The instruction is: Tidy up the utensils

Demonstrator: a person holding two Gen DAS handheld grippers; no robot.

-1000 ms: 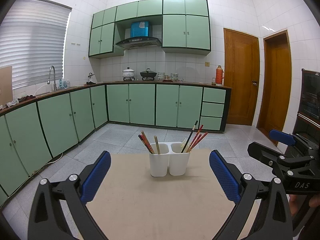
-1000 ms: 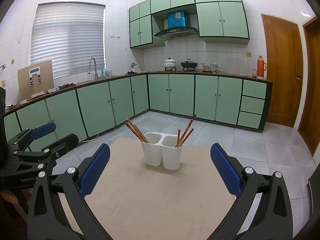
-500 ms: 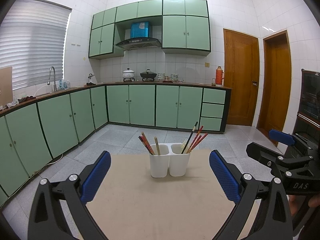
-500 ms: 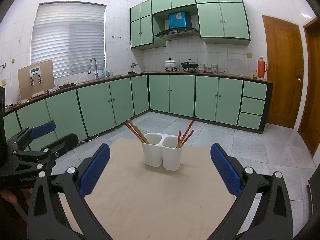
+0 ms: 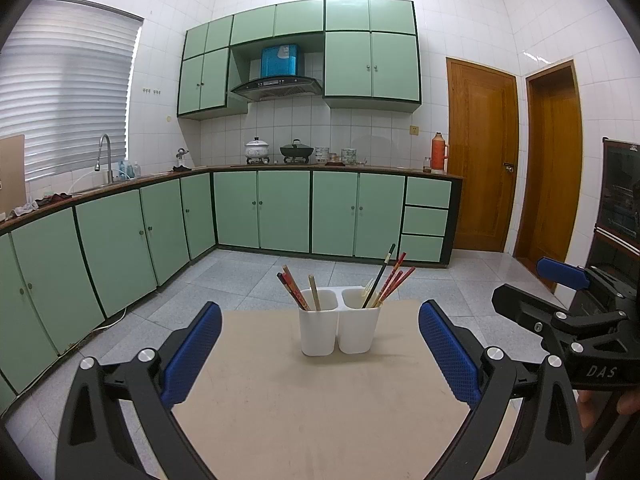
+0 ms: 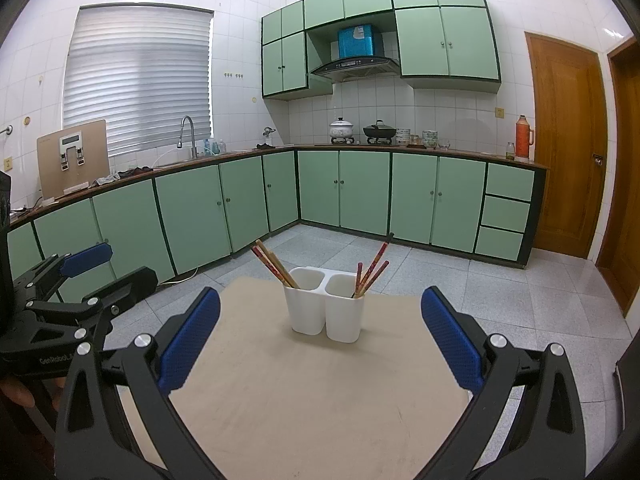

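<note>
**Kitchen stuff around the stove**

A white pot [image 5: 256, 147] & a black wok [image 5: 296, 149] sit on the stove. Blue box [image 5: 280, 61] is up above it. Orange flask [image 5: 439, 152] stands far right of it, sink tap [image 5: 103, 156] far left. Green cupboards [image 5: 280, 212] run below.

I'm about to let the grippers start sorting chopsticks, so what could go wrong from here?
The white holder is tall and stands free on the table, so a sideways pull on a leaning chopstick might tip it. The sticks in the right compartment cross closely, so a pinch may catch two. The left gripper and right gripper, both open, face the same holder and could collide.
</note>
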